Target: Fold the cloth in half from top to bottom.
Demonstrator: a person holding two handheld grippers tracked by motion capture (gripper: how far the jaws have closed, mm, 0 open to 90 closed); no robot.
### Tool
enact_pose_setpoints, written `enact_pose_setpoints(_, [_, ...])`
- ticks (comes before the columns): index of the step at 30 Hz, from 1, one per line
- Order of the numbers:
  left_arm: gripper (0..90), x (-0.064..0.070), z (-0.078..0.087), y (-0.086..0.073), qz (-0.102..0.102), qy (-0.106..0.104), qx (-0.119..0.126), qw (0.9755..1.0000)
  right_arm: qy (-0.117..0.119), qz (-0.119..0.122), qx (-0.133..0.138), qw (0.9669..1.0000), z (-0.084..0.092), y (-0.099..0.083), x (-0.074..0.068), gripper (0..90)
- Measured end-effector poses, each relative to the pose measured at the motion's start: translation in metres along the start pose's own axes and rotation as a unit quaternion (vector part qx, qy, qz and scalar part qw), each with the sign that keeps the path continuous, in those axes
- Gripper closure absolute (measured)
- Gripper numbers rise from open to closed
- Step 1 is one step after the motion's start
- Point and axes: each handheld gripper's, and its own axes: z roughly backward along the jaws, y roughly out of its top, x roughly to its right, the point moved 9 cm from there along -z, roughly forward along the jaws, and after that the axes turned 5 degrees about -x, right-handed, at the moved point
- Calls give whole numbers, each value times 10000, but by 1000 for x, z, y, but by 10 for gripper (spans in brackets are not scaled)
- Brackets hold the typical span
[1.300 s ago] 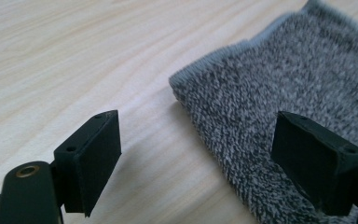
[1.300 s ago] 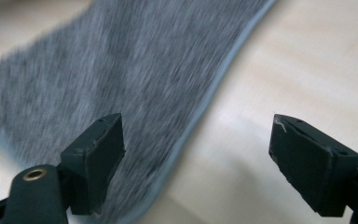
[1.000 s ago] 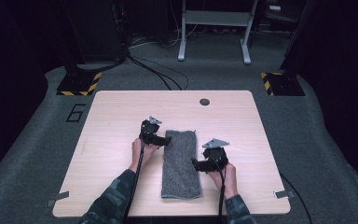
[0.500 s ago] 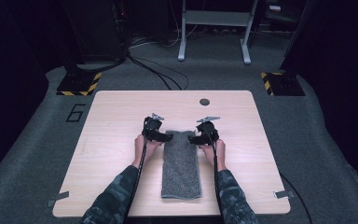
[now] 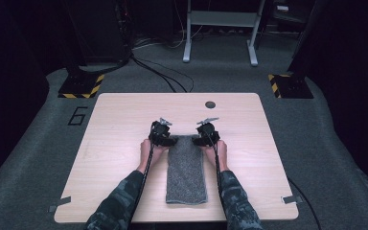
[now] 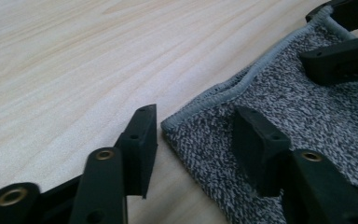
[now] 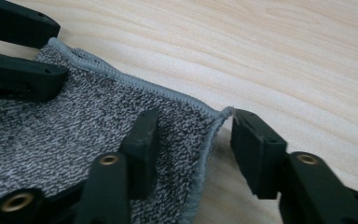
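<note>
A grey folded towel (image 5: pixel 186 172) lies lengthwise on the wooden table (image 5: pixel 124 124). My left gripper (image 5: pixel 168 140) sits at its far left corner and my right gripper (image 5: pixel 199 140) at its far right corner. In the left gripper view the left gripper (image 6: pixel 196 116) straddles the towel (image 6: pixel 307 121) corner, one jaw on bare wood, one on the cloth, with a gap left. In the right gripper view the right gripper (image 7: pixel 193 119) straddles the towel (image 7: pixel 74 116) corner the same way. Both pairs of jaws have just been closing around the corners and neither pinches the cloth.
A dark round grommet (image 5: pixel 210 104) sits near the table's far edge. Tape strips (image 5: pixel 59 205) (image 5: pixel 291 199) mark the front corners. On the floor beyond are cables (image 5: pixel 163 72), a metal frame (image 5: pixel 220 28) and two striped bases (image 5: pixel 81 86).
My right gripper has moved from the towel's right edge up to its far right corner. Both grippers' jaws have narrowed. The left hand has stayed at the far left corner.
</note>
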Motion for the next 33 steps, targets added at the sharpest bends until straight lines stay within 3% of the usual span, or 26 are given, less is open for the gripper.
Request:
enact_pose_setpoints(5, [620, 4, 1, -1, -42, -2, 47, 10000, -46, 108, 72, 9999, 0, -1, -5, 648])
enact_pose_setpoints(8, [672, 6, 1, -2, 26, 13, 116, 9999, -60, 24, 91, 9999, 0, -2, -8, 719])
enact_pose_setpoints(11, [771, 8, 0, -3, 61, -10, 253, 9997, -16, 46, 204, 9998, 0, -3, -12, 805])
enact_pose_setpoints(15, [835, 11, 0, -3, 74, 19, 337, 9994, -110, 30, 330, 9994, 0, -4, -15, 840])
enact_pose_setpoints(19, [841, 10, 1, -4, 127, -27, 369, 9992, -135, 11, 304, 9994, 1, -4, -15, 847])
enact_pose_setpoints(22, [841, 10, 2, -6, 183, -77, 446, 9988, -4, -15, 275, 9996, 3, -6, -15, 852])
enact_pose_setpoints(27, [842, 11, 11, -3, 202, -96, 599, 9980, 53, -106, 451, 9989, 17, -3, -17, 854])
enact_pose_setpoints(31, [842, 12, 24, 3, 139, -70, 758, 9970, 109, -84, 647, 9978, 30, 1, -21, 855])
enact_pose_setpoints(33, [842, 12, 28, 6, 123, -79, 860, 9962, 127, 43, 743, 9971, 33, 3, -20, 855])
